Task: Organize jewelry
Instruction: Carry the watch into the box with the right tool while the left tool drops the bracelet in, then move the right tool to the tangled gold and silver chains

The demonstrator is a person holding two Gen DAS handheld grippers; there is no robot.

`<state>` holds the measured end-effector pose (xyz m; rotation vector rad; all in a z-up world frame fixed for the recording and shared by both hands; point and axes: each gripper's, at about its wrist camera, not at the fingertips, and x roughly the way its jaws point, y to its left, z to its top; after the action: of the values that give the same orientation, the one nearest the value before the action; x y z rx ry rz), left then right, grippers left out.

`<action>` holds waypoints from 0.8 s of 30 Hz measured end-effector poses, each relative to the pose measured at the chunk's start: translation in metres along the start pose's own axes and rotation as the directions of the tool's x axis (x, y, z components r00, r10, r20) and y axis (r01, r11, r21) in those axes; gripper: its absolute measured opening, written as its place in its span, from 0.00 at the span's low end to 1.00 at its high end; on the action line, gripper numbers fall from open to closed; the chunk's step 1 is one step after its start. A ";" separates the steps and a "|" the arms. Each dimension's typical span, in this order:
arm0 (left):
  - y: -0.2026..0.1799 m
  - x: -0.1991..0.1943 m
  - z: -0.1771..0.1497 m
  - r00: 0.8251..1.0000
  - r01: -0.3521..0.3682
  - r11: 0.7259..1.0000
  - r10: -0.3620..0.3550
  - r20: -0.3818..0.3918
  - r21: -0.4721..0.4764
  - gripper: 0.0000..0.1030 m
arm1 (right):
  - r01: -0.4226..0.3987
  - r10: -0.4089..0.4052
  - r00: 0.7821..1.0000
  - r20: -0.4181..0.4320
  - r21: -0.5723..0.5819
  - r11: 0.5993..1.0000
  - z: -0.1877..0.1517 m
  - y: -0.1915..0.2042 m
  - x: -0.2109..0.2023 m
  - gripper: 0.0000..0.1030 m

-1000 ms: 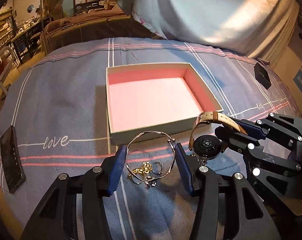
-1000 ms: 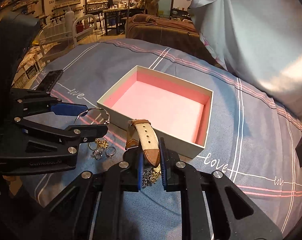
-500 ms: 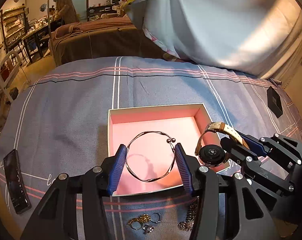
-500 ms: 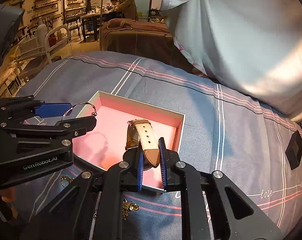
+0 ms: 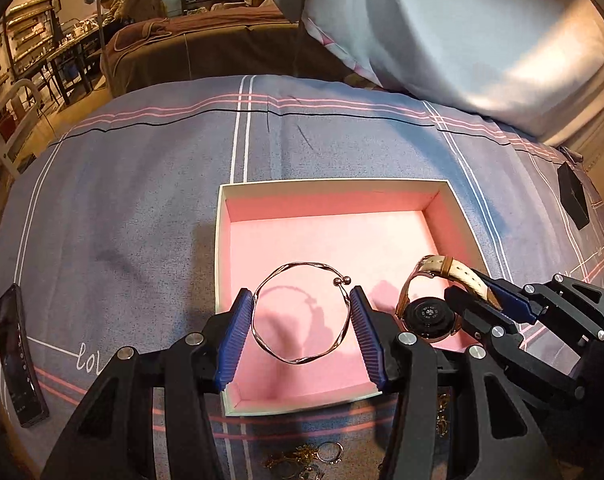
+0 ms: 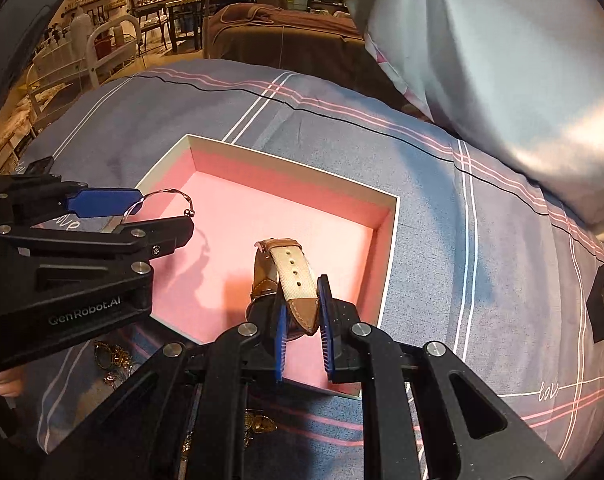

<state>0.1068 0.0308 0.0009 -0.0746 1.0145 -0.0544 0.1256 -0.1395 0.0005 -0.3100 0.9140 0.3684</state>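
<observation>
So I had the left gripper (image 5: pixel 301 326) clamped across the bangle (image 5: pixel 301 313) and the right gripper (image 6: pixel 302 330) pinching the watch (image 6: pixel 286 282) strap, both hanging over the pink-lined box (image 5: pixel 456 208), so I figured lowering and letting go came next.

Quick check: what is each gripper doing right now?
Left gripper: shut on the bangle, above the box.
Right gripper: shut on the watch strap.

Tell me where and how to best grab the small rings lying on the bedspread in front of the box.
Take one ring across its thin band, coming straight down from above. The rings lie flat on the bedspread in a cluster beside gold pieces, so a side approach would probably snag neighbours.
</observation>
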 end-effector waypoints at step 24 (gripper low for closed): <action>0.027 -0.032 -0.084 0.994 -0.112 0.992 0.111 0.024 0.049 0.94 | 0.074 -0.075 0.997 0.021 0.073 0.995 -0.103 -0.011 -0.041 0.87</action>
<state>0.0188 0.0577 -0.0180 0.0278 0.9941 0.0231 0.0347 -0.1994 -0.0238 -0.2717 0.8876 0.2689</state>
